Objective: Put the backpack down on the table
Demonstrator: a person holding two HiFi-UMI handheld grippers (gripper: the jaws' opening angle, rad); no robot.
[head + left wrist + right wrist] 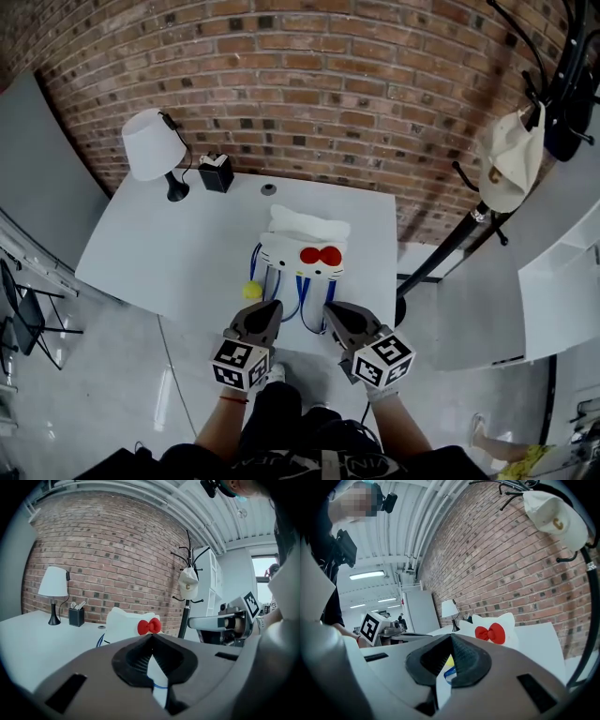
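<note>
A white backpack (302,246) with a red bow lies on the white table (159,253), near its front edge. Its blue-edged straps (302,302) trail toward me, and a yellow pom-pom (251,291) sits at its left. My left gripper (272,307) hovers at the front edge just left of the straps, jaw tips together with nothing held. My right gripper (331,309) is just right of the straps, shut as well. In the left gripper view the backpack (126,623) stands beyond the closed tips (151,637). The right gripper view shows it (494,625) past its closed tips (451,637).
A white lamp (150,145), a black pen holder (217,173) and a small round object (269,188) stand at the table's back by the brick wall. A black coat stand (469,230) with a cream cap (514,159) is at the right. A folding chair (19,309) stands far left.
</note>
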